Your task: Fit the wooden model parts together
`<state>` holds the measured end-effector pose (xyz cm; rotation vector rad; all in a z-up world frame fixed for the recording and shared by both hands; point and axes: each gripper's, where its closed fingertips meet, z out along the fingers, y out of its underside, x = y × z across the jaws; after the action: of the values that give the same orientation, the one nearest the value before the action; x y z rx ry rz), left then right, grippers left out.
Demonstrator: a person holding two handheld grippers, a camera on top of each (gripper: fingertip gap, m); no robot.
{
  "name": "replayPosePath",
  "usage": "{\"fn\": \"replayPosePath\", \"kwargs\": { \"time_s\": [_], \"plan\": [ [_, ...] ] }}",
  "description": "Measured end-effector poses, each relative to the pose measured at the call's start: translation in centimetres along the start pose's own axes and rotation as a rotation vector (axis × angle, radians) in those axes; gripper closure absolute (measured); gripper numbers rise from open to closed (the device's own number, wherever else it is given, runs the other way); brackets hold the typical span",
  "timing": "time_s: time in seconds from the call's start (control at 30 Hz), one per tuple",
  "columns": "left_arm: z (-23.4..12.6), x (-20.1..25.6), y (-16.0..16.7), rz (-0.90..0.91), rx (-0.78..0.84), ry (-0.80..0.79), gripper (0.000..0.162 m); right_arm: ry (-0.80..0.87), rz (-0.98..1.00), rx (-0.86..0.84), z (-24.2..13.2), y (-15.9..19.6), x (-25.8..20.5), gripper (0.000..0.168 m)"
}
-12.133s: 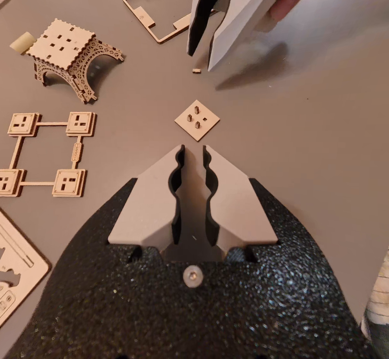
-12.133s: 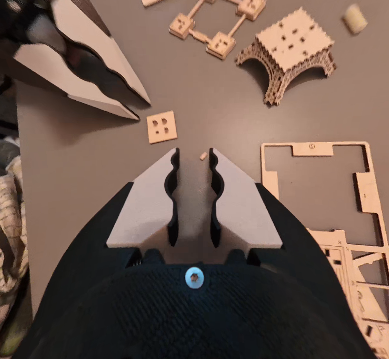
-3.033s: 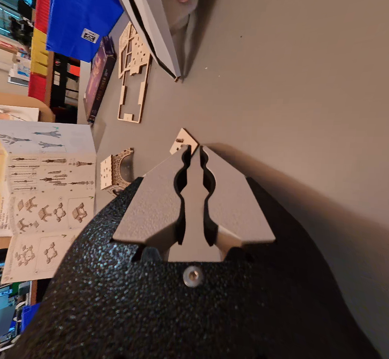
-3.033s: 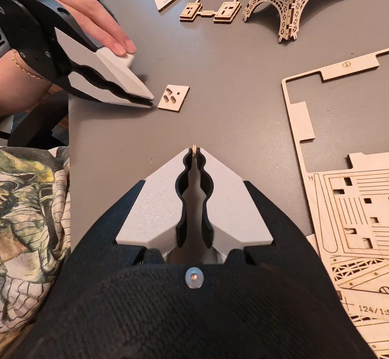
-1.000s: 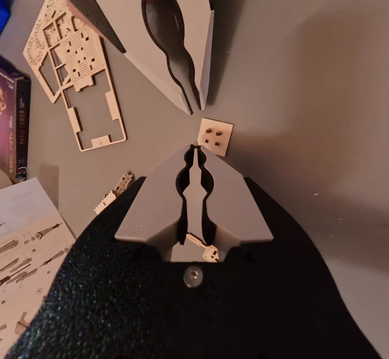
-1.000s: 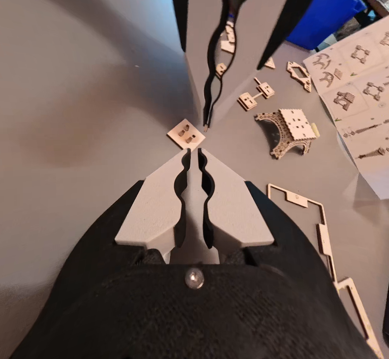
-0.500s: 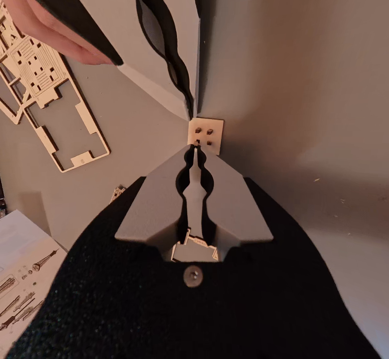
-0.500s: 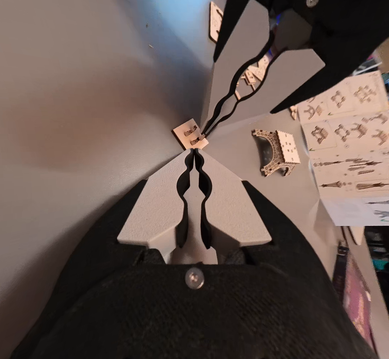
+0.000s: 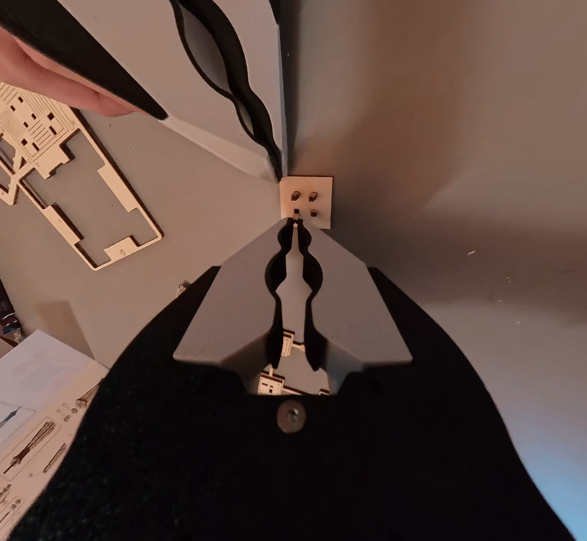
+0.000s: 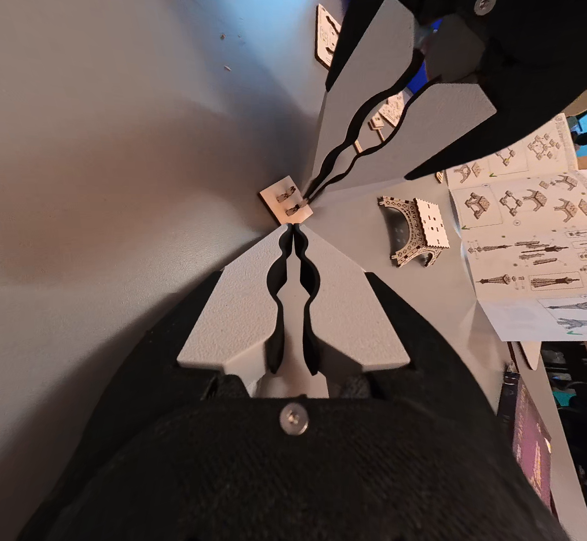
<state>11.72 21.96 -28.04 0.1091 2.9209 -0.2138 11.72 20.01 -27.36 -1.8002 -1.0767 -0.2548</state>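
Left wrist view: left gripper (image 9: 296,220), clamped on a tiny peg (image 9: 296,217), touches the square plate (image 9: 320,189). Right gripper (image 10: 292,226), fingers together, presses the plate's near corner; the empty slot (image 9: 297,210) lies just beyond the peg.

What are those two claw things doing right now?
Left gripper: shut on a tiny wooden peg at the square plate.
Right gripper: shut, apparently empty, touching that plate's edge.

left gripper (image 9: 296,221): grey wavy-edged fingers on black body, tips nearly together, pinching a tiny wooden peg | right gripper (image 10: 292,226): same build, tips pressed together, angled down | bare hand (image 9: 60,81) behind right gripper
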Motion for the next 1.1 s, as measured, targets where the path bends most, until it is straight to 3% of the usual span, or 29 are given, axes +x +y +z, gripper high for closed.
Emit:
{"fn": "replayPosePath", "kwargs": {
  "time_s": [1.1],
  "plan": [
    [0.12, -0.13, 0.31, -0.032, -0.058, 0.074, 0.162, 0.017, -0.014, -0.002, 0.07, 0.01, 0.03, 0.168]
  ]
}}
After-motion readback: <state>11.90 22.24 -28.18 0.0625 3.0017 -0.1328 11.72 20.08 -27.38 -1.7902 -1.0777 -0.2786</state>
